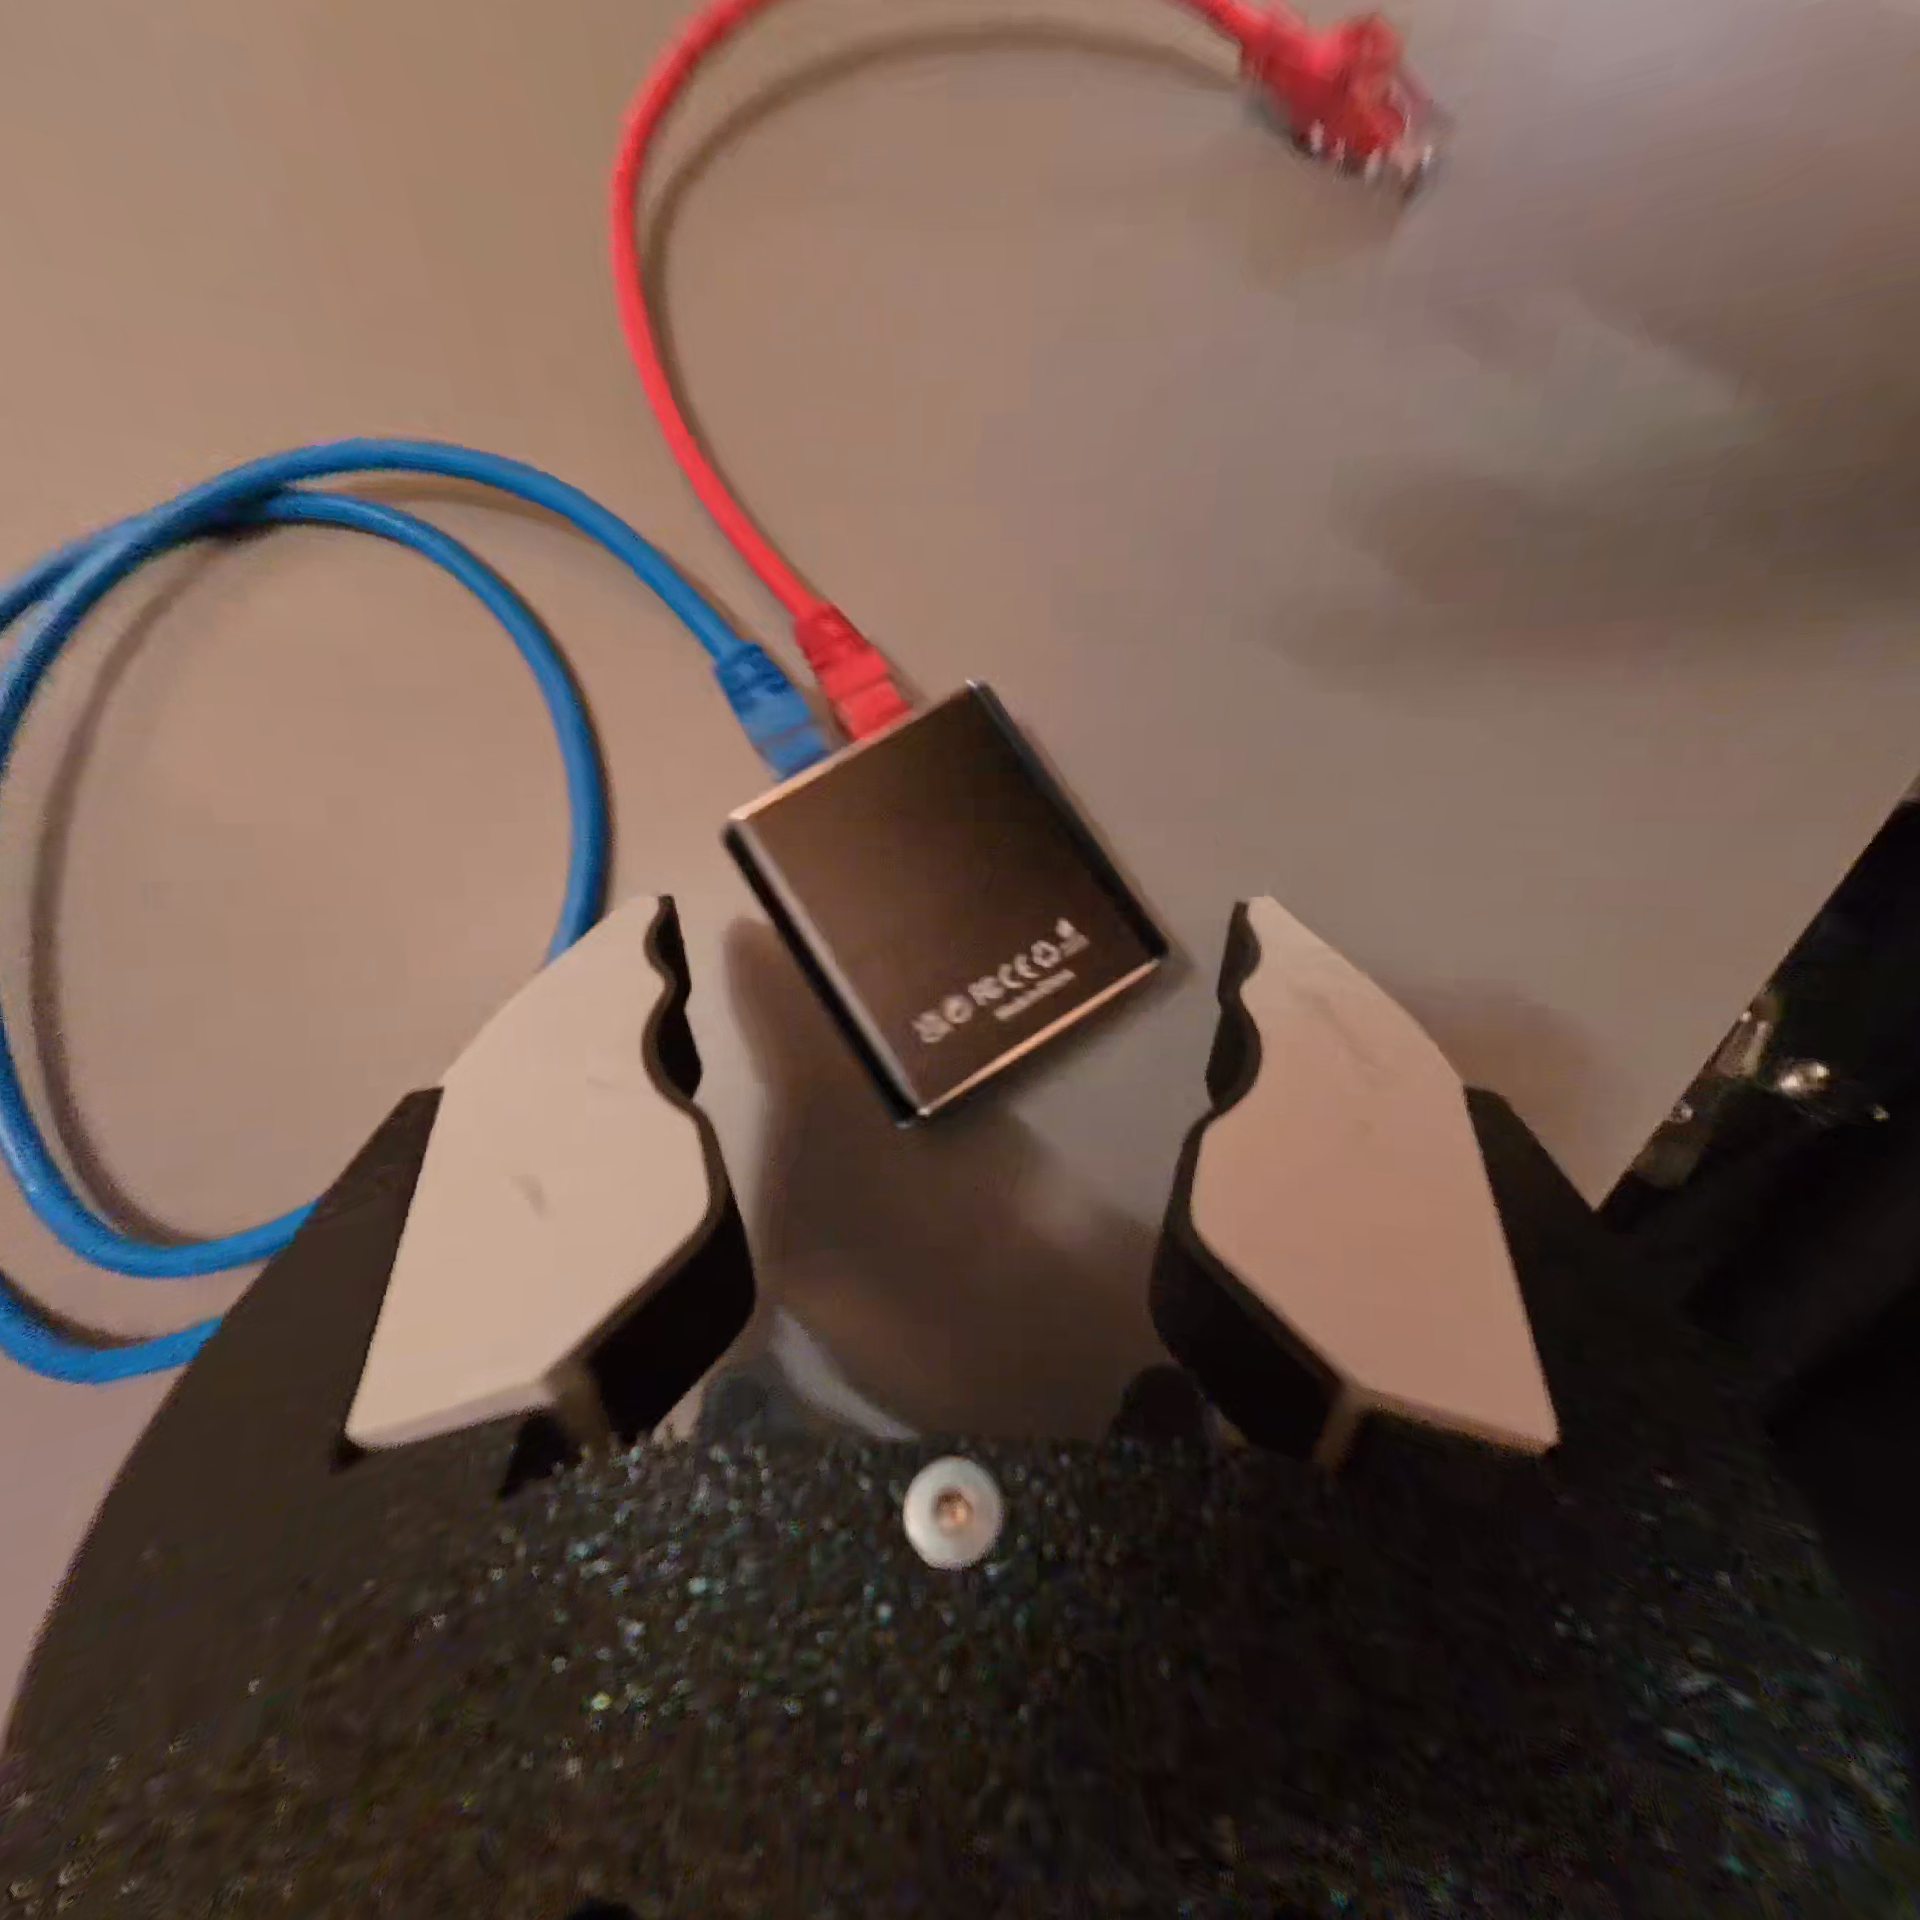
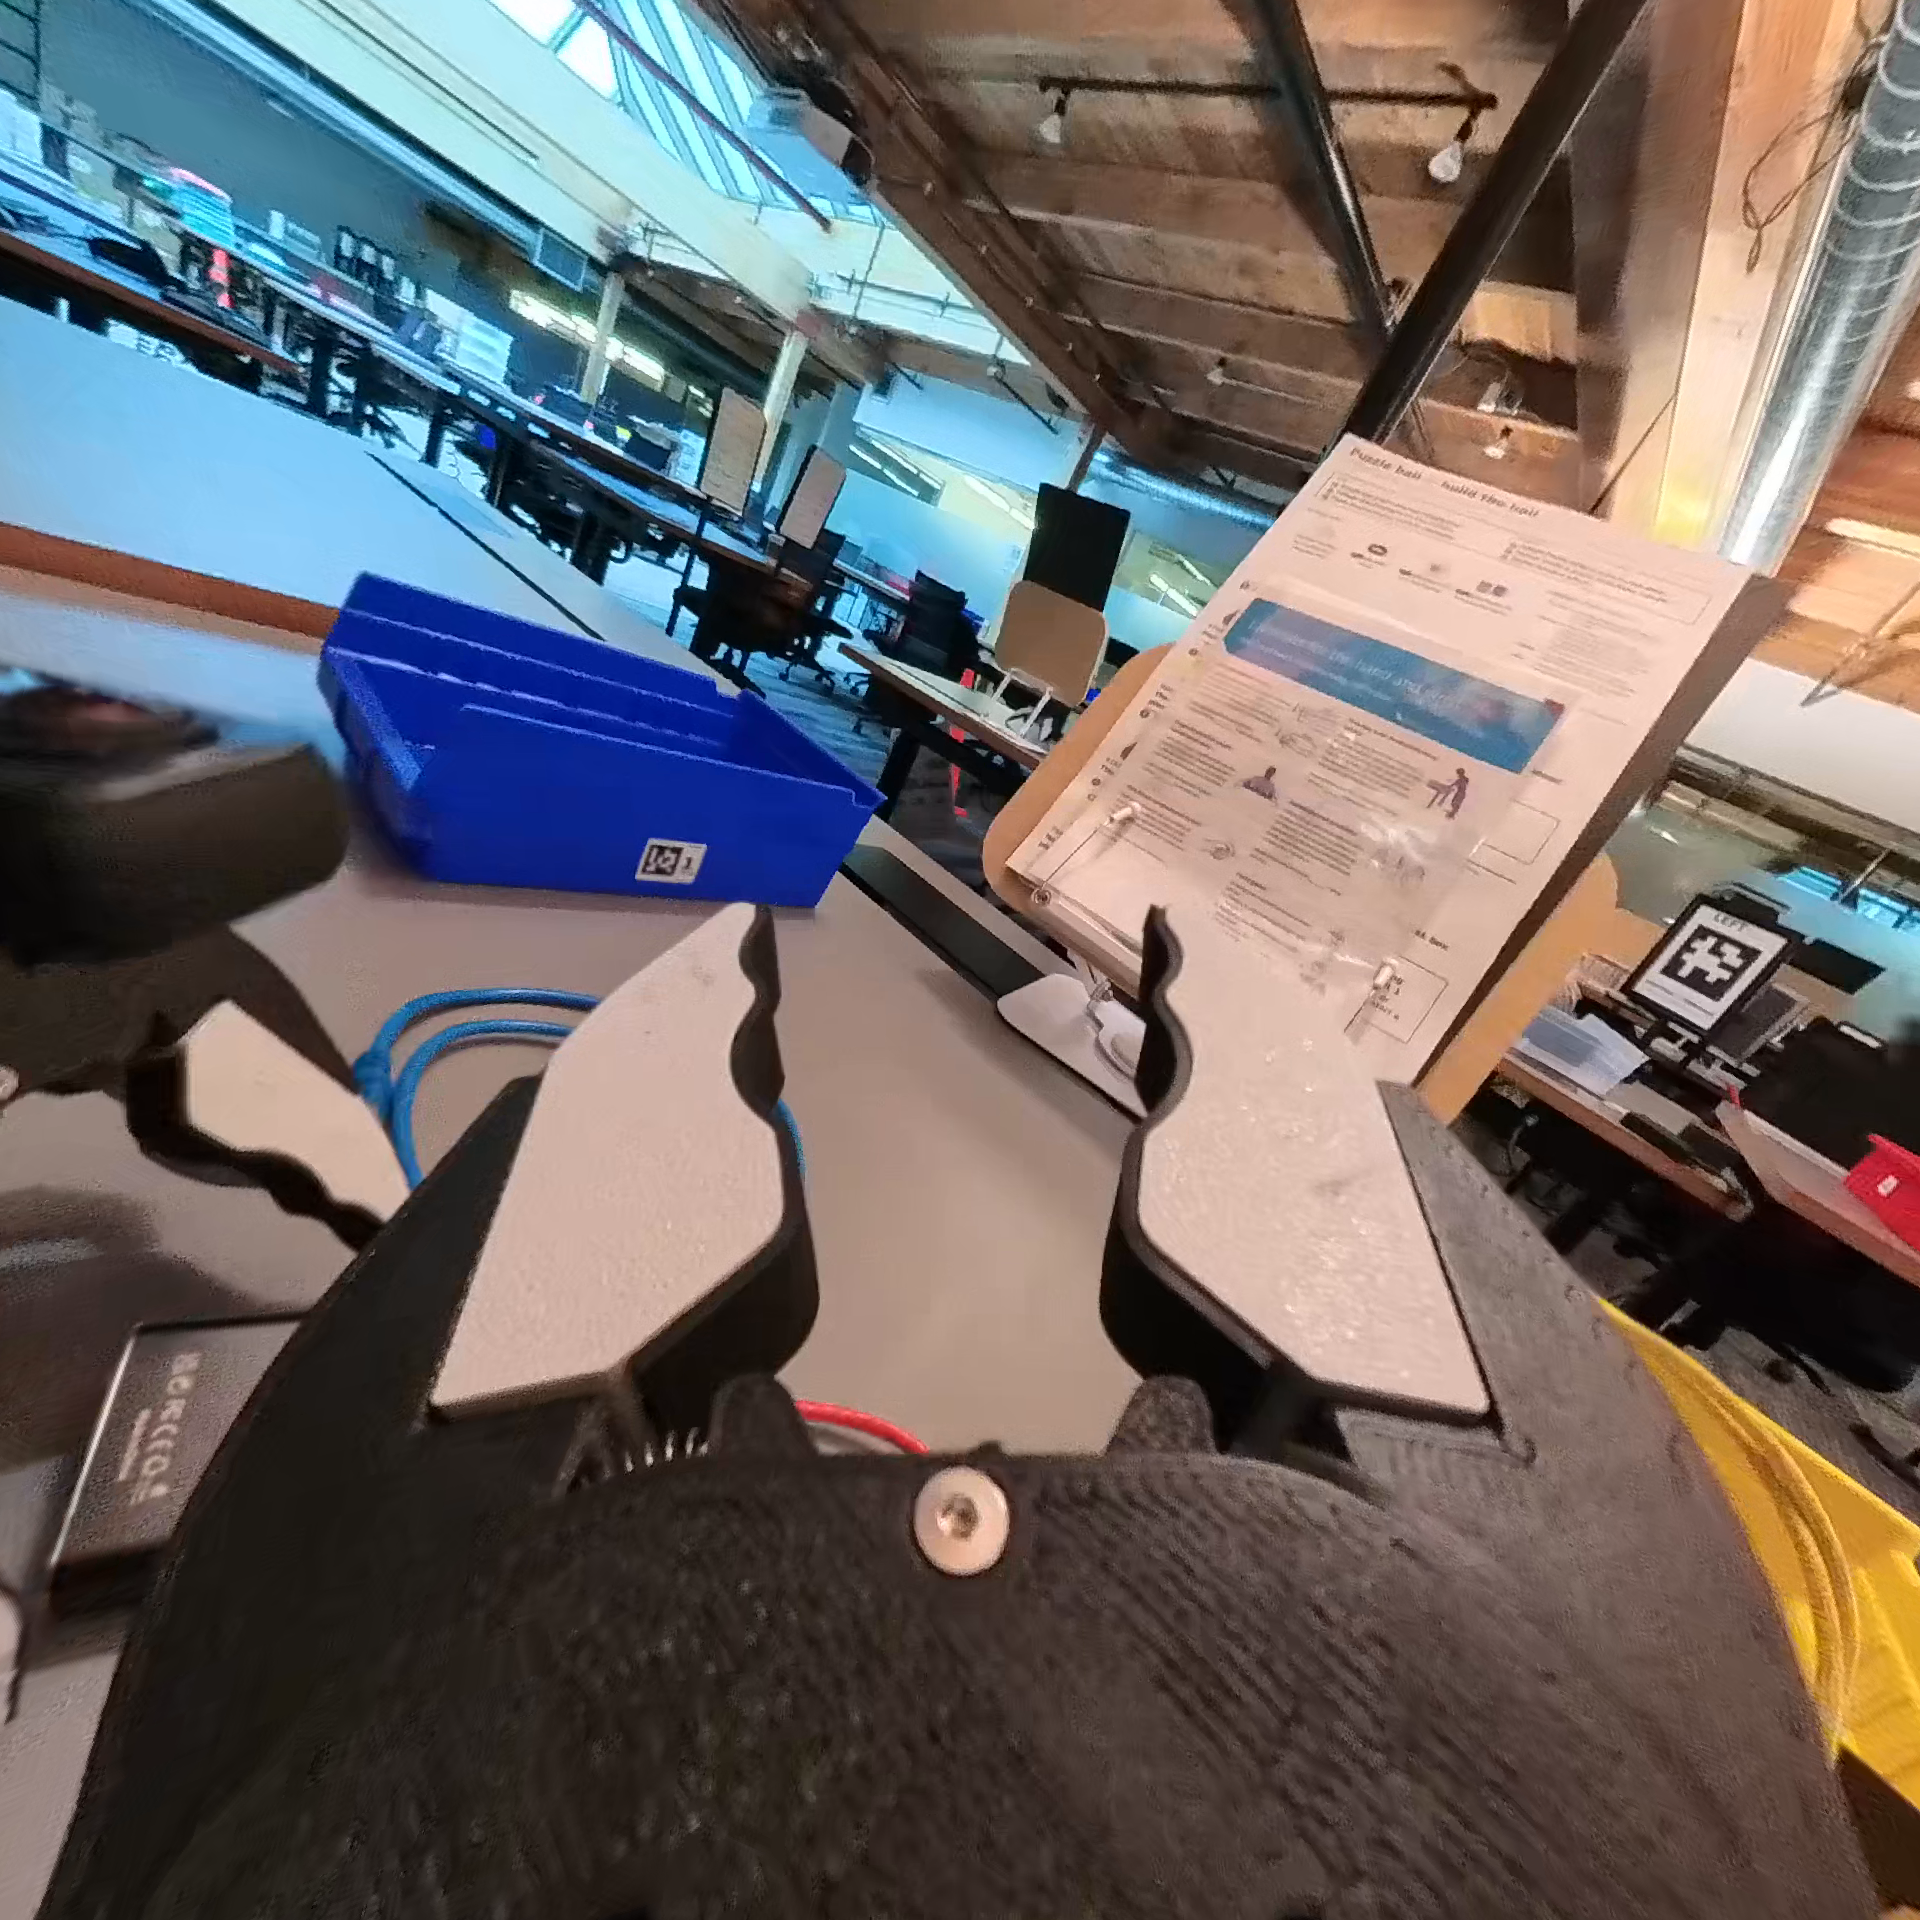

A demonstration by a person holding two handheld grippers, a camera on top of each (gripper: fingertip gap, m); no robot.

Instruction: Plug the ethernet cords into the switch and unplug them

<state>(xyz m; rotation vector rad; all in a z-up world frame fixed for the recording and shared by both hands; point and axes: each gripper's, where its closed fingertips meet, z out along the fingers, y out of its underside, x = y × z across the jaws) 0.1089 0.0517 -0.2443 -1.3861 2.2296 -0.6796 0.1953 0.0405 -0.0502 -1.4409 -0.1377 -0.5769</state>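
A small black switch (image 1: 940,899) lies on the grey table. A blue cord (image 1: 540,582) and a red cord (image 1: 665,343) are both plugged into its far side. The red cord's free plug (image 1: 1351,88) lies far off at the upper right. My left gripper (image 1: 956,935) is open, its jaws on either side of the switch's near end, just above it, touching nothing. My right gripper (image 2: 956,956) is open and empty, raised and pointing away over the table. The switch (image 2: 125,1444) shows at the right wrist view's lower left, beside the left gripper's finger (image 2: 270,1101).
A blue bin (image 2: 613,769) stands on the table ahead of the right gripper. A paper sheet on a stand (image 2: 1340,748) sits at the table's right edge. A yellow object (image 2: 1808,1538) lies at lower right. The right gripper's black body (image 1: 1787,1039) shows in the left wrist view.
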